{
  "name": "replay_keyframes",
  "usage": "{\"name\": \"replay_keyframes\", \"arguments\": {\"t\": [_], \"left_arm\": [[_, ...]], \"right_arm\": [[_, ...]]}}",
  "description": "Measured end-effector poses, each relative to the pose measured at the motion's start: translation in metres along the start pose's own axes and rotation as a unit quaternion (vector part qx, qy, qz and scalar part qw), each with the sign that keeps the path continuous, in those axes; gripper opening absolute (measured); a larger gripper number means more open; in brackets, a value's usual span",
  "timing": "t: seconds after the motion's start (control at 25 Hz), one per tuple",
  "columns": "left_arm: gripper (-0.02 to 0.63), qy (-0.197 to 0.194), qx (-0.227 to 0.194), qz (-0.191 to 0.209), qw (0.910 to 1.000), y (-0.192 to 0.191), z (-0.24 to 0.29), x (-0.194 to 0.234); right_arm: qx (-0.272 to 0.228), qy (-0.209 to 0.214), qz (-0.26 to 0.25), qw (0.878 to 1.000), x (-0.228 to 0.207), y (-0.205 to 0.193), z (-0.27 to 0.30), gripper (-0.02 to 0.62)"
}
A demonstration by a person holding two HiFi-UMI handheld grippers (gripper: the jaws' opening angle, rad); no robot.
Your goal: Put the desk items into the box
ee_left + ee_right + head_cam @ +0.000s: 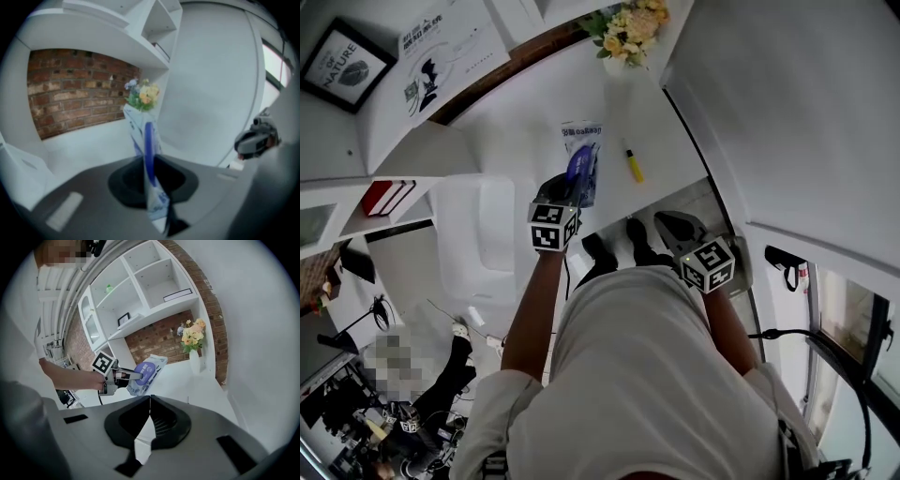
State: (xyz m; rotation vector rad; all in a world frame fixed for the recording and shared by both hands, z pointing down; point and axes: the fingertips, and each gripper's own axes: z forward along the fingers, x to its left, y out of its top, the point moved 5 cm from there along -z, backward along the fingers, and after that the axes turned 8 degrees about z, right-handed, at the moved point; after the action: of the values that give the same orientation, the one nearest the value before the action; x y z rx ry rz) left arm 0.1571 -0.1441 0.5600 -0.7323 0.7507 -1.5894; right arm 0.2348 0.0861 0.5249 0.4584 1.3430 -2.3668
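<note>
A blue-and-white pack of wipes with a purple lid hangs above the white desk. My left gripper is shut on its near end. In the left gripper view the pack stands edge-on, pinched between the jaws of the left gripper. The right gripper view shows the same pack held out by the left gripper. A yellow marker lies on the desk to the pack's right. A translucent white box sits at the desk's left. My right gripper is shut and holds nothing.
A vase of yellow flowers stands at the desk's far corner against a brick wall. White shelves rise above, with a framed picture. Red books stand at the left. A white wall bounds the right side.
</note>
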Motion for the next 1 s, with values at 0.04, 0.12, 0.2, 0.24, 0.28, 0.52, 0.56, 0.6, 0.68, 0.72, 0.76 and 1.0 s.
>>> {"name": "replay_keyframes", "arguments": {"t": [0.04,0.12,0.2,0.24,0.28,0.52,0.56,0.6,0.68,0.72,0.76,1.0], "left_arm": [[0.043,0.006,-0.007,0.005,0.9999,0.005,-0.007,0.000],[0.043,0.017,-0.019,0.020,0.9995,0.017,-0.023,-0.001],[0.043,0.026,-0.028,0.034,0.9987,0.027,-0.040,0.000],[0.043,0.030,-0.031,0.040,0.9983,0.031,-0.048,0.001],[0.043,0.034,-0.033,0.044,0.9979,0.033,-0.057,0.003],[0.043,0.064,-0.030,0.053,0.9961,0.030,-0.102,0.015],[0.043,0.069,-0.028,0.053,0.9958,0.028,-0.108,0.016],[0.043,0.074,-0.027,0.053,0.9955,0.026,-0.115,0.017],[0.043,0.086,-0.025,0.052,0.9946,0.022,-0.127,0.020],[0.043,0.093,-0.025,0.050,0.9941,0.020,-0.134,0.022],[0.043,0.099,-0.025,0.048,0.9936,0.019,-0.140,0.024],[0.044,0.138,-0.018,0.045,0.9893,0.005,-0.181,0.038]], "right_arm": [[0.001,0.004,-0.003,1.000,0.001,0.001,0.001,0.003],[0.002,0.013,-0.010,1.000,0.003,0.002,0.004,0.003],[0.003,0.024,-0.016,1.000,0.005,0.005,0.008,0.003],[0.004,0.030,-0.020,0.999,0.007,0.006,0.010,0.003],[0.006,0.036,-0.023,0.999,0.008,0.008,0.012,0.003],[0.015,0.060,-0.042,0.997,0.018,0.014,0.022,0.003],[0.017,0.063,-0.044,0.997,0.019,0.014,0.022,0.003],[0.020,0.067,-0.046,0.997,0.020,0.014,0.024,0.003],[0.025,0.075,-0.050,0.996,0.022,0.013,0.027,0.003],[0.027,0.079,-0.052,0.995,0.024,0.013,0.028,0.003],[0.029,0.083,-0.055,0.995,0.025,0.013,0.030,0.003],[0.035,0.107,-0.072,0.991,0.041,0.017,0.045,0.003]]}}
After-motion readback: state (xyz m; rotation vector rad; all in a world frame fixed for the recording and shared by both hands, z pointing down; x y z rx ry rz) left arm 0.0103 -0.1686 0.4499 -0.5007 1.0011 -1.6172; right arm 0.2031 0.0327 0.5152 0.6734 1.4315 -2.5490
